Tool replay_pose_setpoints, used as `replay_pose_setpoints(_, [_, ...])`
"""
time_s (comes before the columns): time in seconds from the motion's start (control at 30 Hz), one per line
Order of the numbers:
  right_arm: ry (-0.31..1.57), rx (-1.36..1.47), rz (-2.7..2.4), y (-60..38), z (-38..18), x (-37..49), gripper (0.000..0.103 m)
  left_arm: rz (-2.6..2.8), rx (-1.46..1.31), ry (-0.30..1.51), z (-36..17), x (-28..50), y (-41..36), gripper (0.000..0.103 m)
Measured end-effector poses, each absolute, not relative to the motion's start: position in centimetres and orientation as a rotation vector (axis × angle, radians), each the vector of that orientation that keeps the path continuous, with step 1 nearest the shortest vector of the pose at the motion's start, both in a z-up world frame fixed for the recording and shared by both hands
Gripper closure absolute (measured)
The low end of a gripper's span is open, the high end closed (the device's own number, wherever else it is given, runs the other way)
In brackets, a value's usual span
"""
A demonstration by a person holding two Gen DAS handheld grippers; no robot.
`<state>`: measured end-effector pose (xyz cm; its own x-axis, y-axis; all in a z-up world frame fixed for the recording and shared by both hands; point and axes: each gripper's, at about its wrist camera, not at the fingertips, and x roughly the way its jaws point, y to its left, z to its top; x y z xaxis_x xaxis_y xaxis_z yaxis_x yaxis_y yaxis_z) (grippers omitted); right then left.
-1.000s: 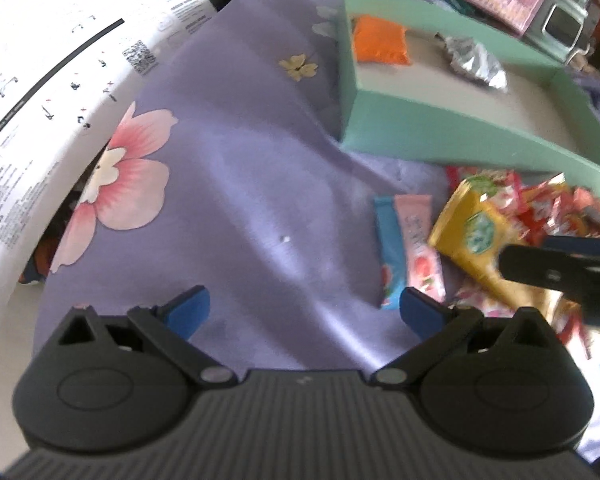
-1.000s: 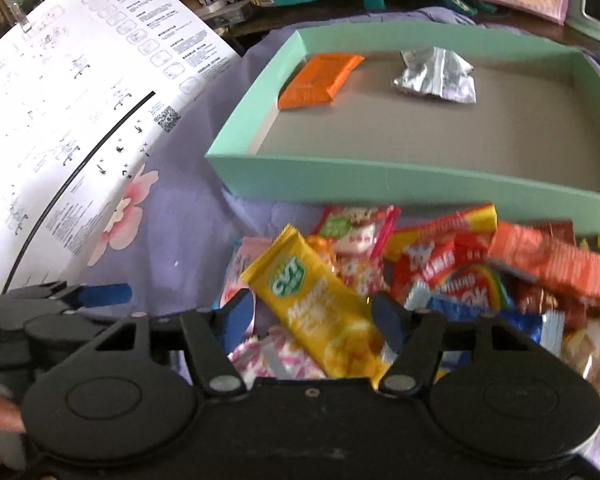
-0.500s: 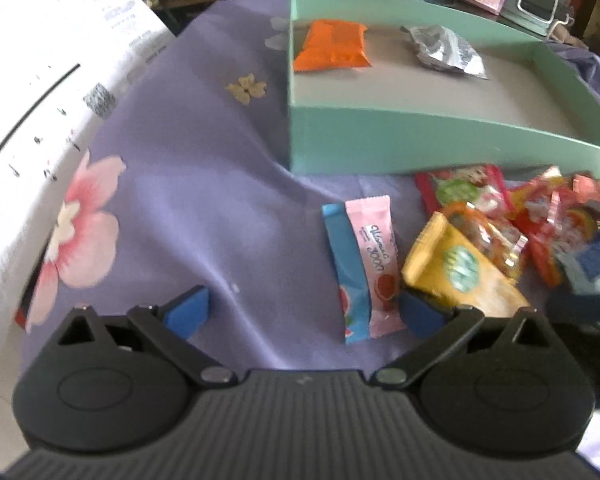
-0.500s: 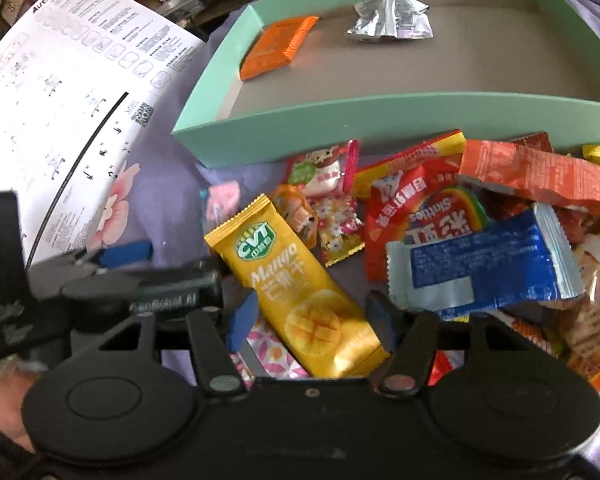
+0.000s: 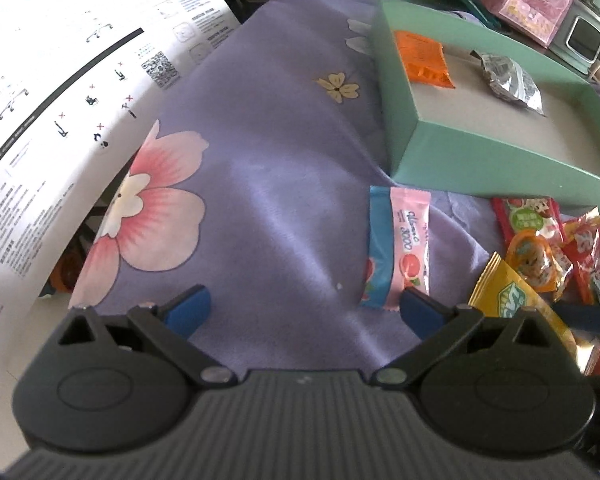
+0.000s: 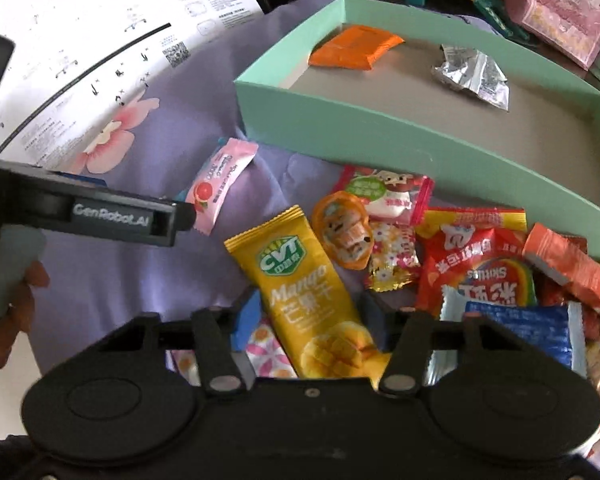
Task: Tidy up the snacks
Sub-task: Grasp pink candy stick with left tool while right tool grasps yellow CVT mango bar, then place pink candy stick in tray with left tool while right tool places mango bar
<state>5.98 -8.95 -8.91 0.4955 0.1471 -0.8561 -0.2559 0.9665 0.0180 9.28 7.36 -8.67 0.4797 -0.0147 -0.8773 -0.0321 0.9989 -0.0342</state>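
1. Done so far: only an orange packet [image 6: 356, 47] and a silver foil packet [image 6: 472, 72] lie in the green tray [image 6: 380, 128], upper right.
2. Left: the snack pile [image 6: 440, 248] on the purple floral cloth [image 5: 260, 184], lower right.
3. Right gripper [image 6: 308, 312]: jaws have just been closing around the yellow mango bar [image 6: 312, 296]; I cannot tell whether they pinch it yet.
4. Left gripper [image 5: 304, 308]: jaws wide open, holding nothing, the pink candy packet [image 5: 404, 252] by its right finger.

My black right gripper [image 6: 312, 320] covers the lower end of the yellow mango snack packet [image 6: 308, 296]; I cannot tell whether its pads press it. The blue-and-white foil wrapper [image 6: 516, 340] is half hidden behind it. The mint-green cardboard tray [image 5: 480, 152] runs off the left wrist view's right edge.
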Motion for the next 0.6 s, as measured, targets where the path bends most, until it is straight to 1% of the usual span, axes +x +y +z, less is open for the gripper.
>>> replay_pose_setpoints(0.03, [1.031, -0.081, 0.241, -9.4, -8.7, 6.0, 0.060, 0.003, -0.053, 1.071, -8.6, 9.4, 7.2, 0.000])
replay_pose_setpoints(0.07, [1.041, -0.039, 0.237, -10.0, -8.5, 6.1, 0.060, -0.007, -0.059, 1.070, -8.4, 9.6, 7.1, 0.000])
replay_pose_setpoints(0.2, [1.061, 0.073, 0.235, -12.2, -8.5, 6.1, 0.060, -0.044, -0.051, 1.055, -7.9, 10.3, 5.5, 0.000])
replay_pose_setpoints(0.27, [1.065, 0.081, 0.252, -12.7, -8.6, 6.2, 0.059, -0.056, -0.031, 1.047, -7.9, 10.6, 4.6, 0.006])
replay_pose_setpoints(0.3, [1.064, 0.080, 0.258, -12.8, -8.6, 6.0, 0.059, -0.058, -0.023, 1.049, -8.1, 10.9, 4.2, 0.017])
replay_pose_setpoints(0.33, [1.062, 0.080, 0.264, -12.9, -8.6, 5.9, 0.058, -0.057, -0.020, 1.059, -8.3, 11.1, 3.9, 0.024])
replay_pose_setpoints(0.37, [1.059, 0.079, 0.270, -13.0, -8.6, 5.8, 0.057, -0.042, 0.003, 1.046, -8.3, 11.1, 3.7, 0.028])
replay_pose_setpoints(0.4, [1.053, 0.073, 0.277, -13.0, -8.6, 5.7, 0.056, -0.044, 0.023, 1.032, -8.3, 11.1, 3.4, 0.042])
replay_pose_setpoints(0.43, [1.047, 0.062, 0.282, -13.0, -8.6, 5.7, 0.054, -0.050, 0.041, 1.024, -8.2, 11.1, 3.2, 0.051])
replay_pose_setpoints(0.47, [1.039, 0.048, 0.288, -12.9, -8.6, 5.6, 0.054, -0.065, 0.043, 1.022, -8.1, 11.1, 3.2, 0.056])
replay_pose_setpoints(0.5, [1.032, 0.033, 0.291, -12.7, -8.7, 5.6, 0.054, -0.072, 0.047, 1.021, -8.0, 11.1, 3.1, 0.065])
replay_pose_setpoints(0.53, [1.022, 0.011, 0.295, -12.5, -8.8, 5.5, 0.053, -0.081, 0.048, 1.023, -7.9, 11.0, 3.2, 0.068])
replay_pose_setpoints(0.6, [0.998, -0.043, 0.294, -11.8, -8.9, 5.1, 0.054, -0.082, 0.037, 1.028, -7.9, 11.0, 3.4, 0.068])
